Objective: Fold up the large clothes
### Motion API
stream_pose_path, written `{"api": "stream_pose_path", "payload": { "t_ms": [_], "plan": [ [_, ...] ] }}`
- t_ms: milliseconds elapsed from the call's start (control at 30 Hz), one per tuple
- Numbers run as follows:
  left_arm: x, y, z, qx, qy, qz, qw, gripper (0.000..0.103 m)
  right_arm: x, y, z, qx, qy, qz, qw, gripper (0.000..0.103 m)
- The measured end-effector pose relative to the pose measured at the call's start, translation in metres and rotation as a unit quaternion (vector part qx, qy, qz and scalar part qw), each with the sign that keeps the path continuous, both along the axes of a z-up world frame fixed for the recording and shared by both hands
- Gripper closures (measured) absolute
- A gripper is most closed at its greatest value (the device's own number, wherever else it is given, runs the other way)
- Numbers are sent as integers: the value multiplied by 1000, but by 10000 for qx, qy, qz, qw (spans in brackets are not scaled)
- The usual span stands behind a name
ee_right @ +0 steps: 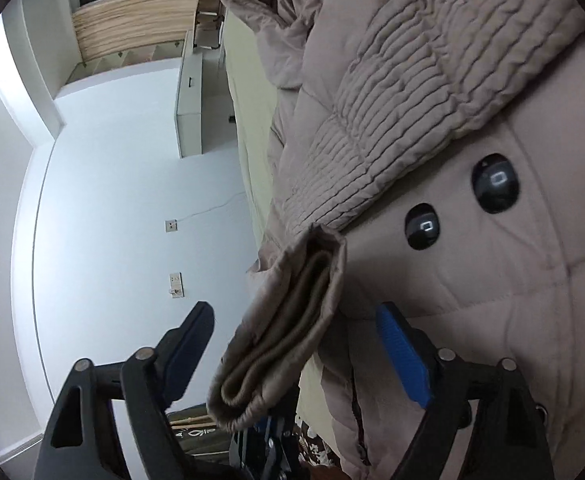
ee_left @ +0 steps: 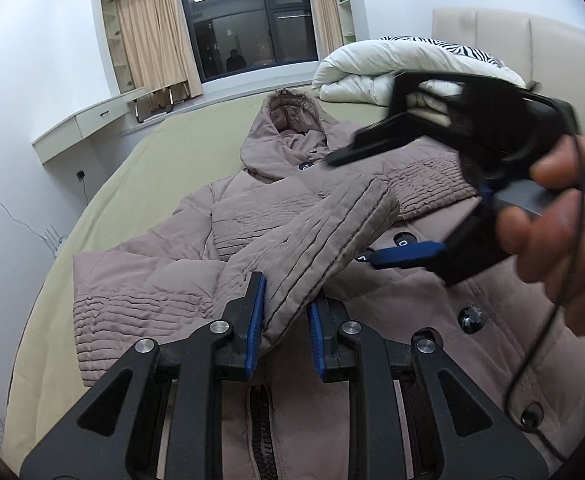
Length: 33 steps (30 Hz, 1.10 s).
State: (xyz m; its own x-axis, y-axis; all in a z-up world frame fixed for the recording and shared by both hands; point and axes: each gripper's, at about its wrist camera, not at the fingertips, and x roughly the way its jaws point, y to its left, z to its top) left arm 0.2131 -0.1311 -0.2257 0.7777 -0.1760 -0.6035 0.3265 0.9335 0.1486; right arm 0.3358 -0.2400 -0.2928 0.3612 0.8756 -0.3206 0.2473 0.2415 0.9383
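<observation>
A taupe hooded down coat [ee_left: 392, 312] lies front up on the bed, its hood [ee_left: 288, 120] toward the window. One sleeve [ee_left: 324, 232] is folded across the chest. My left gripper [ee_left: 284, 320] is shut on this sleeve's cuff, a blue pad on each side. My right gripper [ee_left: 354, 212], held by a hand [ee_left: 564, 220], hovers over the coat with its jaws wide. In the right wrist view the cuff [ee_right: 276, 340] hangs between the right gripper's [ee_right: 296, 312] spread fingers with a gap on both sides. Dark buttons [ee_right: 494, 182] show on the coat front [ee_right: 492, 280].
The coat rests on an olive bedsheet [ee_left: 152, 168]. A rolled white duvet [ee_left: 372, 76] and a zebra pillow [ee_left: 452, 46] lie by the beige headboard [ee_left: 512, 40]. A white desk [ee_left: 80, 124] and curtained window [ee_left: 248, 20] stand beyond the bed. A black cable [ee_left: 532, 344] trails from the right hand.
</observation>
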Motion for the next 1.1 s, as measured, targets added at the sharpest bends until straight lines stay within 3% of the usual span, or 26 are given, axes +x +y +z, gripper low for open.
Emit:
{"api": "stream_pose_path", "payload": {
  "t_ms": [33,67,167,333,467,567,700,800,933,1100],
  "plan": [
    [0,1,0,14,-13,-12,10000,84,6,7,-1,-48,52,135,9999,34],
    [3,2,-2,21,8,-2,10000,84,11,14,0,-127,56,256,9996,54],
    [5,11,-6,-65,114,10,9999,83,20,25,10,-525,-108,515,9972,78],
    [-13,28,-3,-296,151,65,9994,82,27,29,51,-1026,-592,615,9911,83],
    [-13,56,-1,-835,325,503,9947,82,34,18,114,-1114,-1170,365,9862,83],
    [9,81,-6,-1472,688,907,9825,82,37,14,176,-1101,-1756,227,9780,83],
    [48,102,-10,-2129,875,1335,9639,82,36,6,263,-1034,-2579,17,9606,83],
    [75,107,-17,-2484,1011,1538,9510,82,32,-7,309,-1006,-3036,-100,9474,83],
    [109,95,-31,-2455,1144,1516,9506,82,31,-29,331,-969,-3305,-220,9386,83],
    [144,93,-45,-2473,1290,1661,9459,82,32,-63,303,-848,-3119,-483,9451,83]
  ]
}}
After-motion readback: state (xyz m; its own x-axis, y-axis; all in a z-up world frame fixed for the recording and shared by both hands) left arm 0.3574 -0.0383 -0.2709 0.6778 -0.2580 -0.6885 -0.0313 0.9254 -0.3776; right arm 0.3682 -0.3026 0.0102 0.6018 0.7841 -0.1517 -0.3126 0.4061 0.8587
